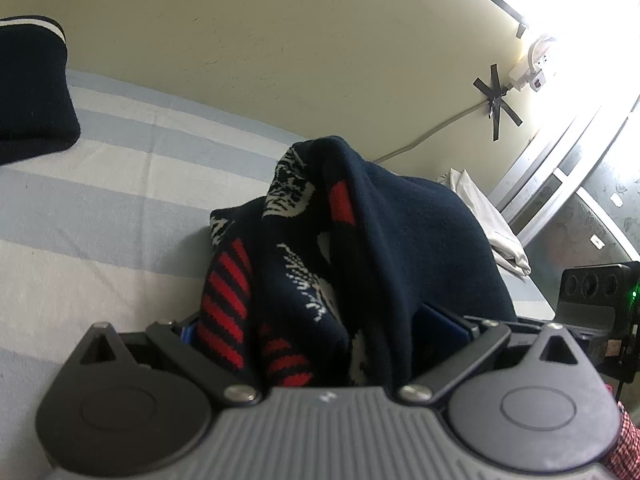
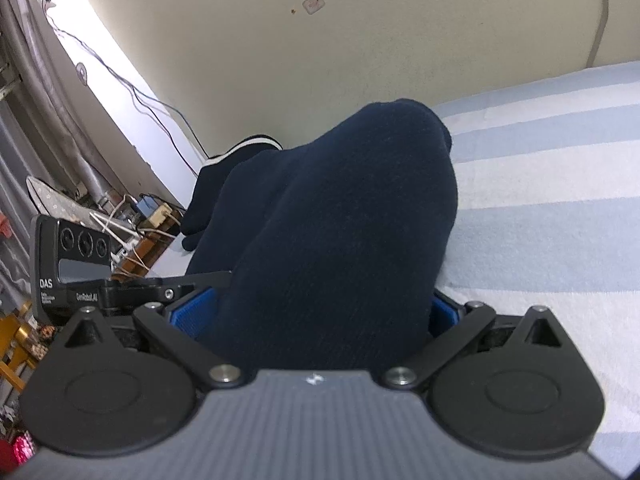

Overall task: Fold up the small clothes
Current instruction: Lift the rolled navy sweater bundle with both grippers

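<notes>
- Navy knit sweater [image 1: 400, 232], thick and soft, heaped on a bed sheet [image 1: 100, 208] with wide pale-blue and white stripes. Patterned side shows in the left wrist view: red bars on navy, white speckled knit motifs; too bunched to read the design.
- Left gripper [image 1: 326, 332]: jaws stand wide, with the bunched knit filling the gap between them. A blue pad [image 1: 440, 328] shows on one side; the other pad is nearly buried under cloth. Whether the pads pinch the fabric or it merely lies between them: cannot tell.
- Right gripper [image 2: 320, 308]: jaws spread to their widest, and a plain navy fold of the sweater [image 2: 340, 220] mounds between them. Ribbed blue pads [image 2: 196, 308] peek out on either side of the cloth; the fingertips are hidden beneath it.
- A ribbed cuff or hem with white stripes [image 2: 256, 144] lies beyond the mound in the right wrist view; a similar striped navy edge [image 1: 32, 80] is cut off at the far left of the left wrist view.
- Cream wall [image 1: 280, 60], slightly mottled, with black tape crosses [image 1: 496, 100] holding a grey cable.
- Rumpled white cloth [image 1: 488, 216] near the wall corner, partly hidden behind the sweater.
- Each view catches the other gripper's black camera block [image 2: 76, 256] at its edge.
</notes>
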Demonstrator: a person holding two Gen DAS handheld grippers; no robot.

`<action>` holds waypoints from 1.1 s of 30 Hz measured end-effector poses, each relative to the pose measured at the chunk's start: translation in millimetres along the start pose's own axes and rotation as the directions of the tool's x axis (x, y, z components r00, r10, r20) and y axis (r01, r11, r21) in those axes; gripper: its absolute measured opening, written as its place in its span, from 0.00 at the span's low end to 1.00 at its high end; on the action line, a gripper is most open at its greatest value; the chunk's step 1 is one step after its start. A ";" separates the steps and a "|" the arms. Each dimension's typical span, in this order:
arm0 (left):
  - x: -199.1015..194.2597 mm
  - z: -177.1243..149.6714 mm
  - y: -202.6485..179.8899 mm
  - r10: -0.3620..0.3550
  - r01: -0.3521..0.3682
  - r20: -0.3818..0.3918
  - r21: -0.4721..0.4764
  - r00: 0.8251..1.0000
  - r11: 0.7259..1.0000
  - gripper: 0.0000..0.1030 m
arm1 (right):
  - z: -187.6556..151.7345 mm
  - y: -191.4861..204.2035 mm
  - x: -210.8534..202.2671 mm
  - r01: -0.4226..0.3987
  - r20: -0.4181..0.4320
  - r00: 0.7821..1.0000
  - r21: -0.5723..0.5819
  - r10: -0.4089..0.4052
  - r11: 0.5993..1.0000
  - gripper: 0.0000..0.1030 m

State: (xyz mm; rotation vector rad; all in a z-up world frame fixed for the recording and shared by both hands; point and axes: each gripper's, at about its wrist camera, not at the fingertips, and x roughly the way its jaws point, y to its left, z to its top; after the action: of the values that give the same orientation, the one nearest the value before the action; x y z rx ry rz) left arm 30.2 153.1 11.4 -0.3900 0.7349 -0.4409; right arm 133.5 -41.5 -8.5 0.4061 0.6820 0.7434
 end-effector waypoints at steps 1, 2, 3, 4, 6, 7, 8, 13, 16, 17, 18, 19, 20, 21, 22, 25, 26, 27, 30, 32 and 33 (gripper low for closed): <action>0.2 -0.2 -0.6 0.001 -0.001 0.001 0.000 1.000 1.000 1.00 | -0.7 -1.9 -1.8 -0.005 0.003 1.000 0.008 0.005 1.000 1.00; 0.0 -0.4 -0.8 0.002 -0.002 0.002 0.001 1.000 1.000 1.00 | -0.8 -3.5 -2.4 -0.010 0.006 1.000 0.016 0.009 1.000 1.00; 0.0 -0.7 -1.3 0.004 -0.004 0.004 0.002 1.000 1.000 1.00 | -0.8 -4.4 -3.1 -0.013 0.008 1.000 0.022 0.013 1.000 1.00; -0.1 -1.1 -1.7 0.005 -0.005 0.006 0.003 1.000 1.000 1.00 | -1.1 -5.3 -4.4 -0.015 0.009 1.000 0.024 0.014 1.000 1.00; -0.1 -1.8 -2.4 0.009 -0.009 0.009 0.005 1.000 1.000 1.00 | -1.9 -4.9 -6.5 -0.013 0.011 1.000 0.022 0.013 1.000 1.00; -0.2 -2.1 -2.7 0.010 -0.010 0.011 0.004 1.000 1.000 1.00 | -2.0 -4.8 -7.6 -0.012 0.011 1.000 0.021 0.012 1.000 1.00; -0.3 -2.3 -2.5 0.010 -0.010 0.012 0.002 1.000 1.000 1.00 | -2.3 -5.0 -8.8 -0.012 0.011 1.000 0.021 0.012 1.000 1.00; -0.6 -2.4 -1.9 0.012 -0.012 0.012 -0.004 1.000 1.000 1.00 | -2.8 -6.2 -12.4 -0.015 0.011 1.000 0.027 0.015 1.000 1.00; -0.6 -2.6 -2.7 0.014 -0.014 0.011 0.000 1.000 1.000 1.00 | -3.0 -4.5 -10.1 -0.013 0.014 1.000 0.025 0.013 1.000 1.00; -0.5 -2.5 -3.0 0.014 -0.014 0.010 0.001 1.000 1.000 1.00 | -3.5 -4.7 -10.6 -0.015 0.016 1.000 0.026 0.014 1.000 1.00; -0.5 -2.6 -3.3 0.015 -0.015 0.009 0.003 1.000 1.000 1.00 | -3.6 -4.5 -10.5 -0.015 0.019 1.000 0.026 0.014 1.000 1.00; -0.4 -2.4 -3.8 0.017 -0.017 0.009 0.005 1.000 1.000 1.00 | -4.1 -4.2 -10.4 -0.014 0.021 1.000 0.025 0.013 1.000 1.00; -0.3 -2.5 -4.2 0.018 -0.018 0.008 0.007 1.000 1.000 1.00 | -4.4 -4.3 -10.9 -0.012 0.023 1.000 0.023 0.011 1.000 1.00; 0.0 -2.4 -4.8 0.019 -0.019 0.008 0.009 1.000 1.000 1.00 | -4.6 -4.1 -11.0 -0.011 0.025 1.000 0.022 0.010 1.000 1.00; 0.2 -2.3 -5.3 0.021 -0.021 0.007 0.010 1.000 1.000 1.00 | -4.9 -3.8 -10.8 -0.009 0.027 1.000 0.021 0.008 1.000 1.00; 0.7 -2.5 -5.7 0.021 -0.021 0.007 0.010 1.000 1.000 1.00 | -5.3 -4.1 -11.4 -0.008 0.030 1.000 0.020 0.007 1.000 1.00; 0.7 -2.7 -5.7 0.021 -0.021 0.008 0.010 1.000 1.000 1.00 | -5.3 -4.1 -11.4 -0.008 0.031 0.999 0.020 0.007 1.000 1.00; 0.9 -2.8 -5.9 0.020 -0.020 0.008 0.009 1.000 1.000 1.00 | -5.2 -4.0 -11.3 -0.007 0.031 0.999 0.021 0.006 1.000 1.00; 0.5 -3.1 -4.9 0.015 -0.015 0.012 0.002 1.000 1.000 1.00 | -3.9 -3.8 -10.4 -0.002 0.024 1.000 0.021 0.001 1.000 1.00; 0.1 -3.2 -3.1 0.006 -0.006 0.013 -0.005 1.000 1.000 1.00 | -3.3 -2.3 -9.9 0.007 0.019 1.000 0.016 -0.007 1.000 1.00; -0.1 -3.2 -2.1 0.004 -0.004 0.012 -0.006 1.000 1.000 1.00 | -3.1 -1.4 -9.3 0.012 0.018 1.000 0.012 -0.012 1.000 1.00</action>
State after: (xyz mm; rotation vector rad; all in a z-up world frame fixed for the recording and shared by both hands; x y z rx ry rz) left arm 27.4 150.8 10.3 -0.3964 0.7254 -0.4328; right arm 127.0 -48.9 -7.6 0.4191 0.6718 0.7241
